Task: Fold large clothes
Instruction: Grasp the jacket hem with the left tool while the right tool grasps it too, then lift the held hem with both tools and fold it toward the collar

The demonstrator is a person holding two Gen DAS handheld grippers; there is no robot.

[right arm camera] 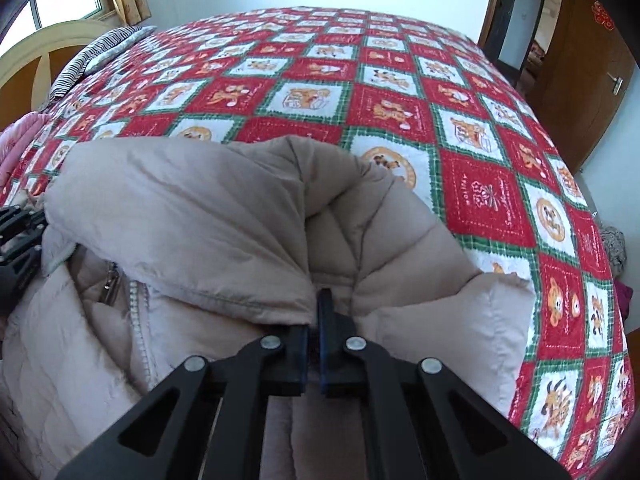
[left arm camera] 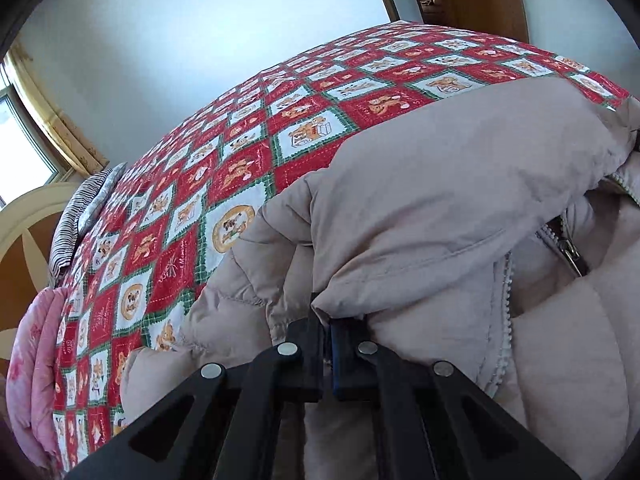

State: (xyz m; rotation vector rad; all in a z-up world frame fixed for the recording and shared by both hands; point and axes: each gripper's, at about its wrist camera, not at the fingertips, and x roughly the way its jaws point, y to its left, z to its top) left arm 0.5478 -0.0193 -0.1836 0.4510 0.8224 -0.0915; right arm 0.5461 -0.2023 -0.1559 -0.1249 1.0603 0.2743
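A large beige padded jacket (left arm camera: pixel 440 208) lies on a bed, its zipper pull (left arm camera: pixel 572 258) showing at the right. My left gripper (left arm camera: pixel 325 316) is shut on a fold of the jacket's fabric. In the right wrist view the same jacket (right arm camera: pixel 192 208) fills the lower left, with its zipper pull (right arm camera: pixel 110 288) at the left. My right gripper (right arm camera: pixel 316 304) is shut on another fold of the jacket. The left gripper (right arm camera: pixel 20 236) shows at the left edge of the right wrist view, beside the jacket.
The bed is covered by a red, white and green patchwork quilt (right arm camera: pixel 320 80). A striped pillow (right arm camera: pixel 92 56) and a pink blanket (left arm camera: pixel 32 360) lie near the headboard (right arm camera: pixel 44 48). A wooden door (right arm camera: pixel 588 92) stands at the right, a window (right arm camera: pixel 60 4) at the left.
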